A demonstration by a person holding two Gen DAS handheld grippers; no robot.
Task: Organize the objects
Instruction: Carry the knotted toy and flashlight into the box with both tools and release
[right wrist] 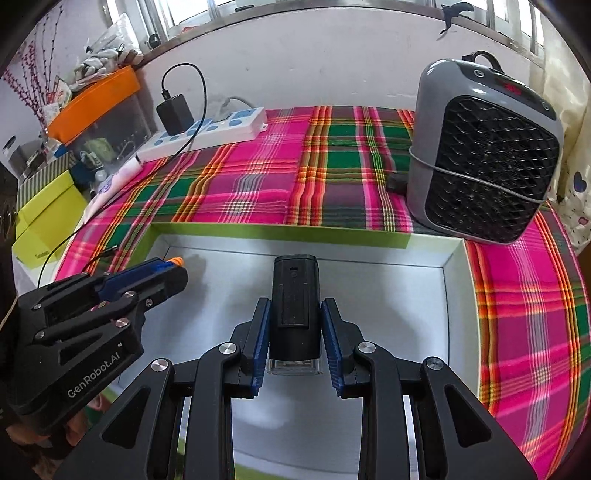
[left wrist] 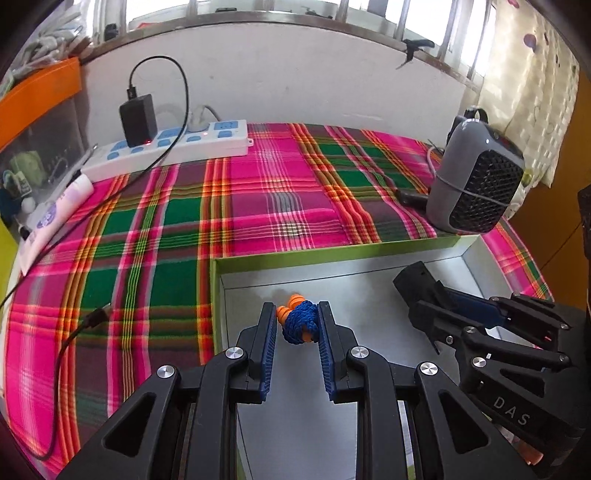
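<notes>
Left hand-held gripper: clamped on corded earplugs, blue cord bundled round orange plugs, above the box.
Right hand-held gripper: closed on a black device with clear base, over the box interior.
Box: open, green-walled, on plaid-covered table.
Fan heater: behind box.

1. Setting: a home room.
2. Evidence: plaid cloth covering the surface, power strip with charger, small grey fan heater, and cluttered windowsill behind.
</notes>
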